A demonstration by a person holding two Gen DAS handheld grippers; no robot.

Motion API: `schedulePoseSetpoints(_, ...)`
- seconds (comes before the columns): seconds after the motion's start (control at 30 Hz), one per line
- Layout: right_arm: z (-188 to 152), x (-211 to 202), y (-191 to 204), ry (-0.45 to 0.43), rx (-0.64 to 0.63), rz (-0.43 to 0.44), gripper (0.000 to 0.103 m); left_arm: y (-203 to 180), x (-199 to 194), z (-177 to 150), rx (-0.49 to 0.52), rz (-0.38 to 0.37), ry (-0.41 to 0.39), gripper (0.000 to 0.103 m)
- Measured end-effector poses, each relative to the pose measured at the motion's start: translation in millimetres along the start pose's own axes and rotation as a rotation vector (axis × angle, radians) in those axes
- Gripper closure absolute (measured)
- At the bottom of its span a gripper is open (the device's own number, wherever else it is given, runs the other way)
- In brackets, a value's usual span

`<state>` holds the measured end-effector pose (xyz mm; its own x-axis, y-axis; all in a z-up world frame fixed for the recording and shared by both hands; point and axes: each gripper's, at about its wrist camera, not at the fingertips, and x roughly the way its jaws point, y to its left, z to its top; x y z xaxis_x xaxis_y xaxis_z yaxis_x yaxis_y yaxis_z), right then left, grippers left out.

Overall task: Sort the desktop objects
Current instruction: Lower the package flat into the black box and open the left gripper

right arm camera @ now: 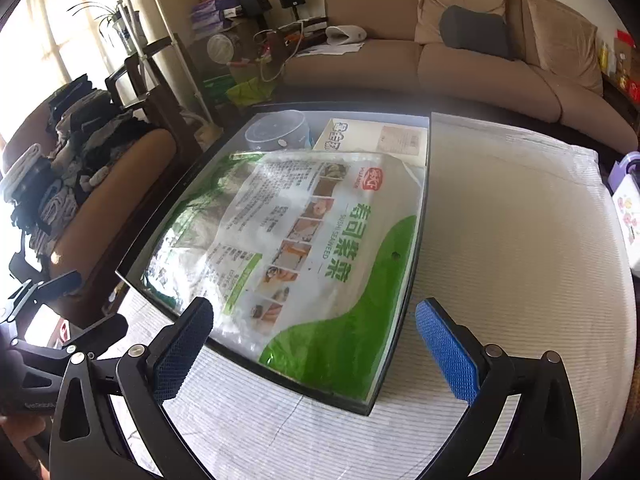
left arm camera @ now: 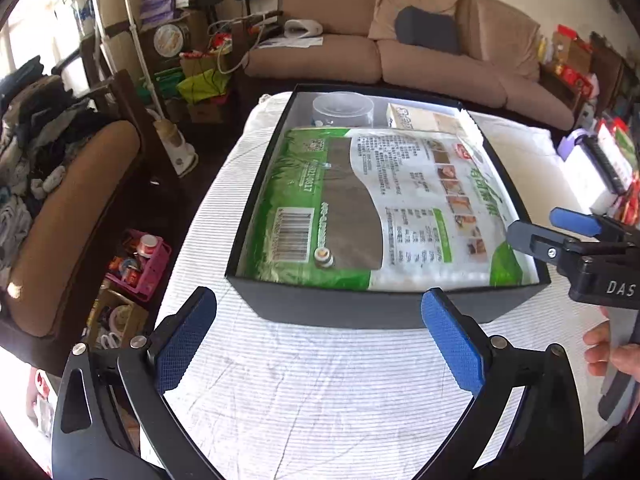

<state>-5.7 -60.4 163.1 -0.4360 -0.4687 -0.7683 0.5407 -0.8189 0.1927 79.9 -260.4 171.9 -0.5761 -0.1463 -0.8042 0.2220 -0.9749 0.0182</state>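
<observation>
Both the left tool [left arm camera: 318, 344] and the right tool [right arm camera: 314, 354] stand wide apart and empty above the bare white-covered desk [left arm camera: 320, 400]. Just beyond them the black box [left arm camera: 360, 310] already holds the seaweed packet [left arm camera: 400, 208], with a clear tub [left arm camera: 344, 110] and a carton [left arm camera: 424, 118] at its far end. Sorting looks about done, since nothing loose shows on the desk near the tools.
</observation>
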Motion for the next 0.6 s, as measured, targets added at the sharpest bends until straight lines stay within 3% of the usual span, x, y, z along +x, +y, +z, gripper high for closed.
schedulePoseSetpoints(0.6,-45,-83,-7,-0.063,-0.052,-0.063,0.000,-50,-67,-26,0.012,-0.019,-0.048,0.000)
